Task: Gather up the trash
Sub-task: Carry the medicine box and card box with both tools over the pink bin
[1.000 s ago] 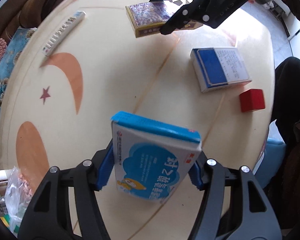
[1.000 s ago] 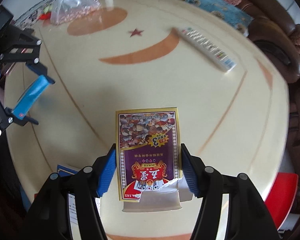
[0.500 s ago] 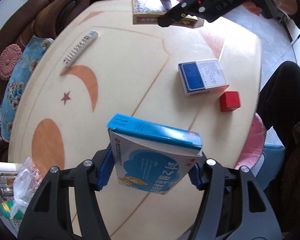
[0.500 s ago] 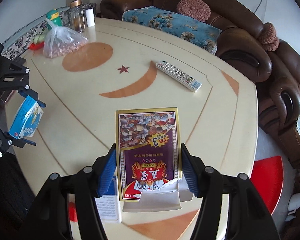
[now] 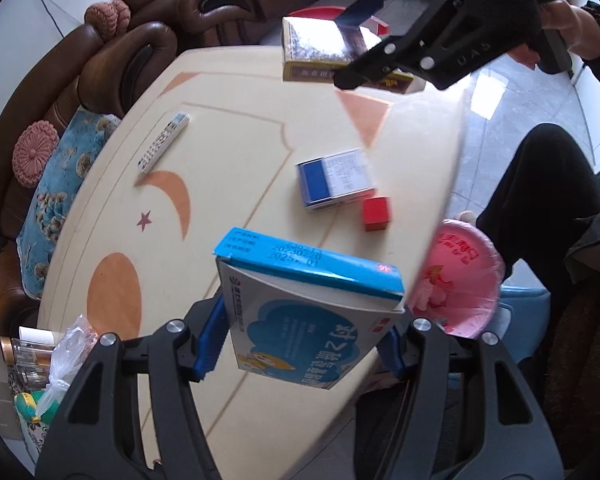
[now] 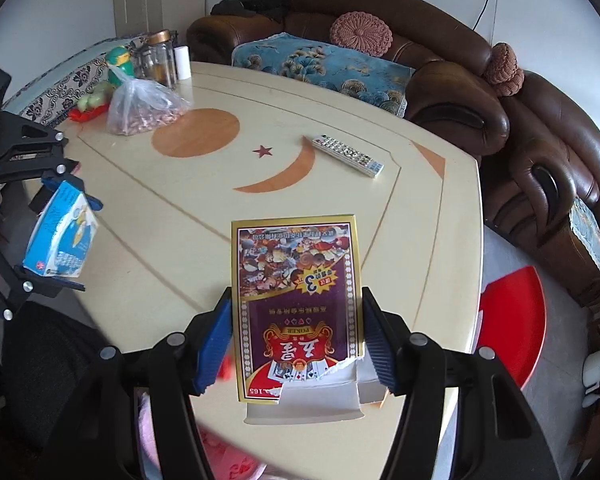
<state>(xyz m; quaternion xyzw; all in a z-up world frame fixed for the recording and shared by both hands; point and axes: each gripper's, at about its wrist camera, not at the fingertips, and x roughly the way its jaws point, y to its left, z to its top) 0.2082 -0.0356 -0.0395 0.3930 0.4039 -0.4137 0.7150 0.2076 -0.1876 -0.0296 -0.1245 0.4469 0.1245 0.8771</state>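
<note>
My left gripper (image 5: pixel 300 340) is shut on a blue and white medicine box (image 5: pixel 304 312), held above the cream table's (image 5: pixel 228 128) near edge. My right gripper (image 6: pixel 296 336) is shut on a purple and gold playing-card box (image 6: pixel 300 304) with a torn flap, held above the table. In the left wrist view the right gripper (image 5: pixel 372 40) holds that card box (image 5: pixel 320 52) over the far edge. In the right wrist view the left gripper (image 6: pixel 56 232) and its box (image 6: pixel 62 236) show at the left. A pink bin (image 5: pixel 460 280) sits below the table's right edge. A blue and white box (image 5: pixel 336 178) and a red cube (image 5: pixel 376 214) lie on the table.
A remote control (image 5: pixel 164 142) lies on the table's far left. A plastic bag of nuts (image 6: pixel 144 108), jars (image 6: pixel 160 56) and a white bottle stand at one end. A brown sofa (image 6: pixel 440 80) with cushions borders the table. A red stool (image 6: pixel 512 320) and the person's legs (image 5: pixel 540 192) are beside it.
Both grippers have risen and pulled back from the table with their boxes still held. The pink bin has come into the left wrist view.
</note>
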